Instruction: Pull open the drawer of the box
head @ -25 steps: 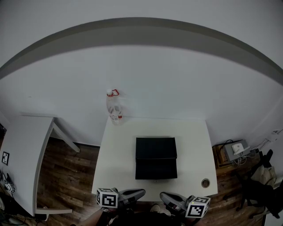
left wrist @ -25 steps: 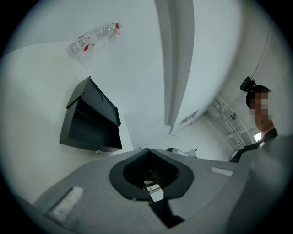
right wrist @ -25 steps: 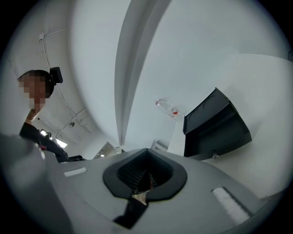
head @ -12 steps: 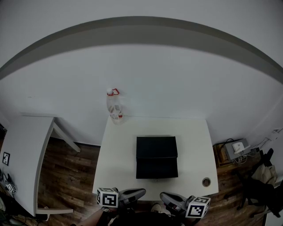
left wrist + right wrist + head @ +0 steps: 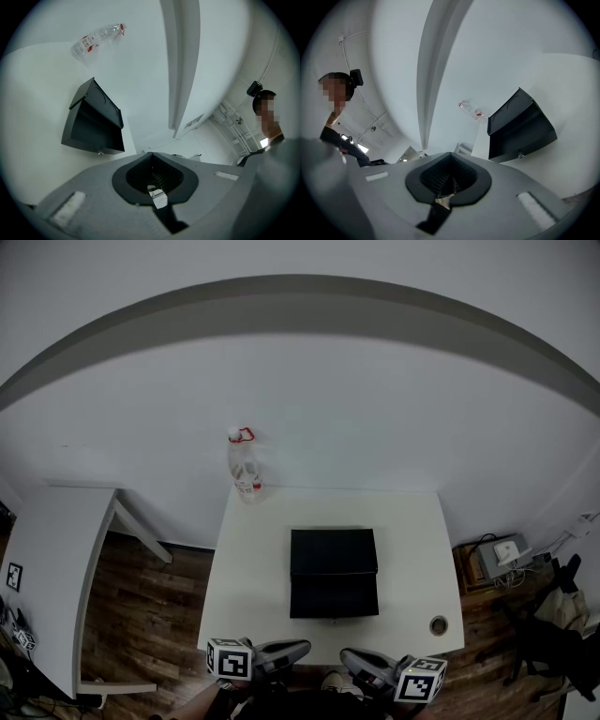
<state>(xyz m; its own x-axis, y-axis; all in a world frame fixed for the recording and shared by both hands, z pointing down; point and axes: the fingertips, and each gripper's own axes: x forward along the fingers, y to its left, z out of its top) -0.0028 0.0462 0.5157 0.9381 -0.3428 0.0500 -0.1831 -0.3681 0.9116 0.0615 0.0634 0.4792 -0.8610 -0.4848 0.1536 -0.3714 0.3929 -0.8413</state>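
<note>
A black box (image 5: pixel 333 571) sits in the middle of the white table (image 5: pixel 251 582), its drawer front with a small knob (image 5: pixel 335 619) facing me. The box also shows in the left gripper view (image 5: pixel 93 122) and the right gripper view (image 5: pixel 520 125). My left gripper (image 5: pixel 298 650) hovers at the table's near edge, left of the box, jaws shut and empty. My right gripper (image 5: pixel 351 656) hovers at the near edge too, slightly right, jaws shut with nothing between them. Both stay short of the box.
A clear plastic bottle (image 5: pixel 244 468) with a red cap ring stands at the table's far left corner. A round cable hole (image 5: pixel 438 624) marks the near right corner. A second white table (image 5: pixel 47 568) stands to the left. Electronics and cables (image 5: pixel 502 559) lie on the floor at right.
The view has shifted slightly; both grippers stay at the table's near edge, and the box has not moved.
</note>
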